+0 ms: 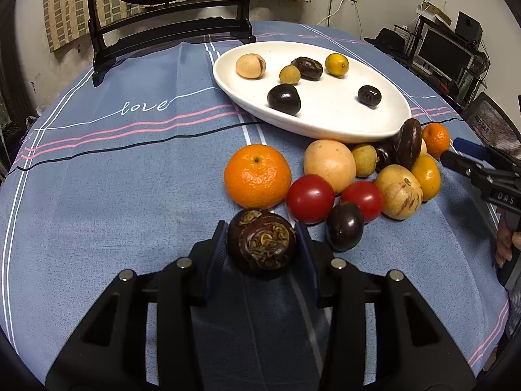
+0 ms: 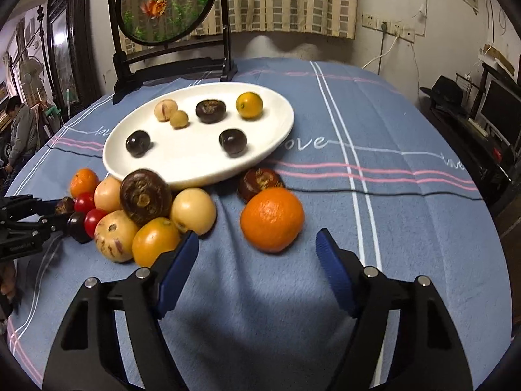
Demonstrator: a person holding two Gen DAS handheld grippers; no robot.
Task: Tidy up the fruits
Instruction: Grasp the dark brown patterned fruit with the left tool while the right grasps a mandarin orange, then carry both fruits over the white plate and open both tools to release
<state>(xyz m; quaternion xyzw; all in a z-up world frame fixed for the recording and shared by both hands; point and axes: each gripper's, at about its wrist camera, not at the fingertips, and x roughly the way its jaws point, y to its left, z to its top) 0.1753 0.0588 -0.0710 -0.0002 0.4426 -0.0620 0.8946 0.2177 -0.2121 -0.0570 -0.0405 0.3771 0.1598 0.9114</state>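
My left gripper [image 1: 261,239] is shut on a dark brown water chestnut [image 1: 261,243], low over the blue cloth, just in front of a large orange [image 1: 257,176]. Behind it lies a pile of fruit: two red tomatoes [image 1: 310,198], a dark plum [image 1: 344,226], pale round fruits [image 1: 329,164]. The white oval plate [image 1: 325,123] holds several small fruits. My right gripper [image 2: 257,244] is open and empty, with an orange [image 2: 272,219] just ahead between its fingers. The plate shows in the right wrist view too [image 2: 195,169]. The left gripper is at the left edge there [image 2: 62,213].
A round table under a blue striped cloth [image 1: 130,163] carries everything. A dark wooden stand with a round fish screen [image 2: 166,3] stands at the back edge. Another water chestnut [image 2: 260,181] lies by the plate's rim. Shelves and a monitor are off to the right.
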